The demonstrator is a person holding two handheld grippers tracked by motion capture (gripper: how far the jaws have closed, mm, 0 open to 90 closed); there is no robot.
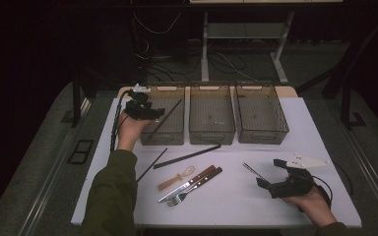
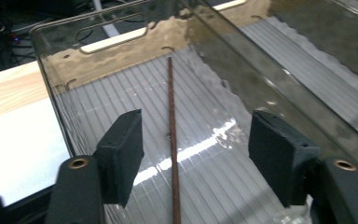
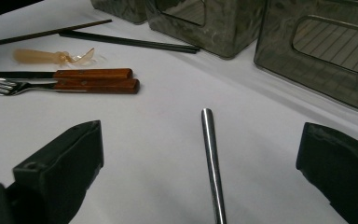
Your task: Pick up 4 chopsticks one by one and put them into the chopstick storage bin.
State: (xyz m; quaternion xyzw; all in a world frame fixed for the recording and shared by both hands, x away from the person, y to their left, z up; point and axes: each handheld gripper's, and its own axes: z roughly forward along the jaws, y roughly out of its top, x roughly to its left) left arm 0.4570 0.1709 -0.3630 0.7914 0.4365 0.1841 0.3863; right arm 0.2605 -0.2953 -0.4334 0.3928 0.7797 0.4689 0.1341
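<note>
High view: left gripper hangs over the left bin, brown chopstick slanted inside it; right gripper rests on the white table by a metal chopstick.
Left gripper view: jaws released, chopstick lying free on the ribbed bin floor.
Right gripper view: jaws spread, metal chopstick between them, ungripped.
Step tip: lift the left straight up, clear of the bin wall.
Room: dark, cables behind.
</note>
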